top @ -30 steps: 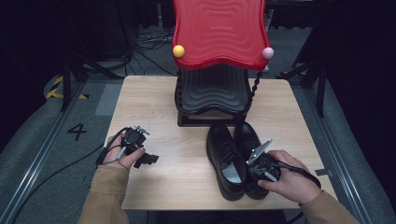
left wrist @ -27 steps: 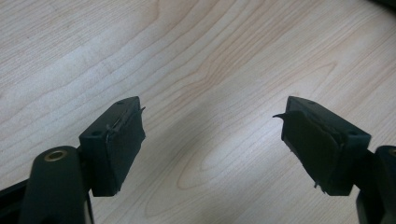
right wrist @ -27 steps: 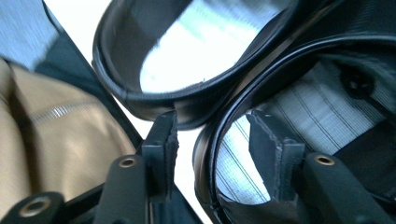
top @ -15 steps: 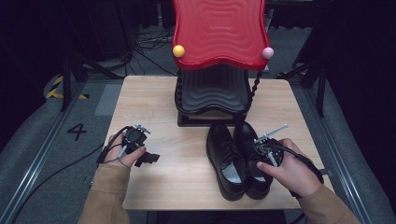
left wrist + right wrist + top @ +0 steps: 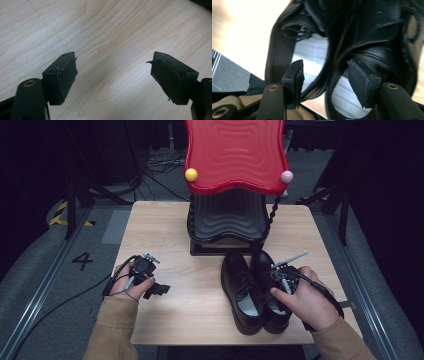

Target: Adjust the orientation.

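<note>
Since the earlier frame, the right gripper point(image 5: 324, 82) jaws have been opened, straddling adjoining walls of the black shoes point(image 5: 252, 290) on the table point(image 5: 200, 310); the left gripper point(image 5: 113, 80) is held agape, empty.

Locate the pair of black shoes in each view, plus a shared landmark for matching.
High view: pair of black shoes at lower right of the table, heels toward the person.
Left gripper view: bare wood tabletop, no shoes.
Right gripper view: the shoe openings lie just beyond the jaws, one jaw in each.
Shared landmark: the light wood tabletop.
</note>
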